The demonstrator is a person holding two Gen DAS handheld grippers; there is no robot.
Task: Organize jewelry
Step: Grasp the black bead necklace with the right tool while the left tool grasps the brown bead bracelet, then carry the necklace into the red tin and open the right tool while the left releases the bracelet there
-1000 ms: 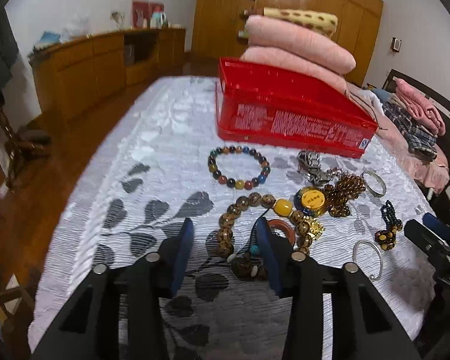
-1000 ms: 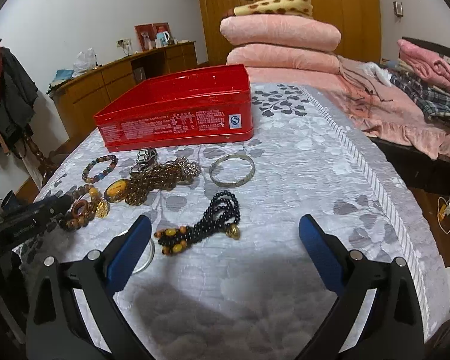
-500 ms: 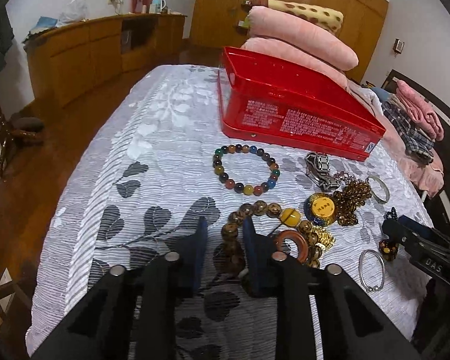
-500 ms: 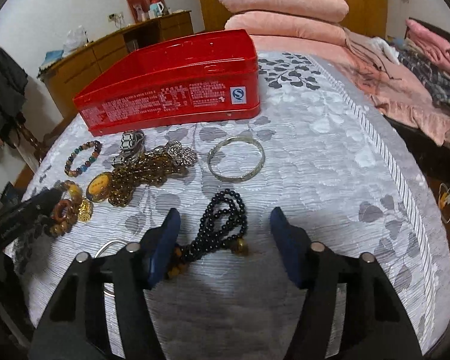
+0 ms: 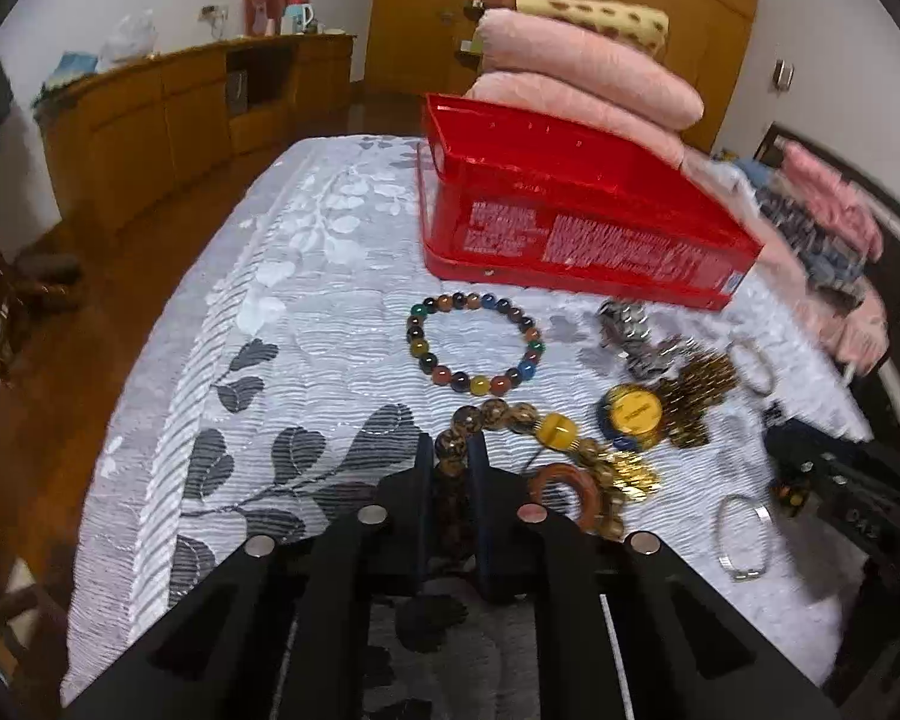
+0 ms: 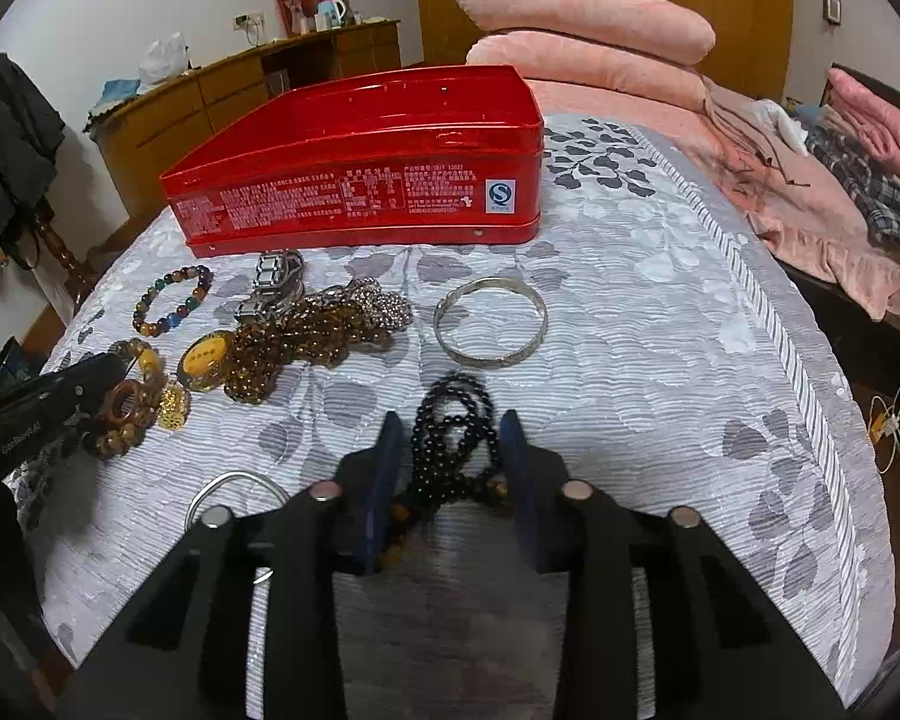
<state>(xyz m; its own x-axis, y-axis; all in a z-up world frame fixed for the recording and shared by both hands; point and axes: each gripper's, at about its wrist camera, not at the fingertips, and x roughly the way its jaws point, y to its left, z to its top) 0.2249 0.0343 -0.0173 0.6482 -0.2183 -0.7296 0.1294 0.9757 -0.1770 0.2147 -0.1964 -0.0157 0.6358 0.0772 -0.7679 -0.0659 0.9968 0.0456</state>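
Observation:
Jewelry lies on a grey leaf-patterned bedspread (image 5: pixel 306 276) in front of an open red tin box (image 5: pixel 570 222), also in the right wrist view (image 6: pixel 360 180). My left gripper (image 5: pixel 452 456) is shut on a brown wooden bead necklace (image 5: pixel 498 417) with a yellow bead and an orange ring. My right gripper (image 6: pixel 447 456) is narrowed around a black bead necklace (image 6: pixel 456 426), with small gaps at the pads. A multicolour bead bracelet (image 5: pixel 474 342) lies before the box.
A silver bangle (image 6: pixel 491 330), a metal watch (image 6: pixel 276 282), an amber bead pile with a yellow pendant (image 6: pixel 288 354) and a thin silver bangle (image 5: pixel 744 534) lie around. Pink pillows (image 5: pixel 588 72) are stacked behind the box. Wooden cabinets stand left.
Both grippers moved forward and down onto the jewelry. The left jaws closed on the brown bead necklace. The right jaws narrowed from wide open around the black beads.

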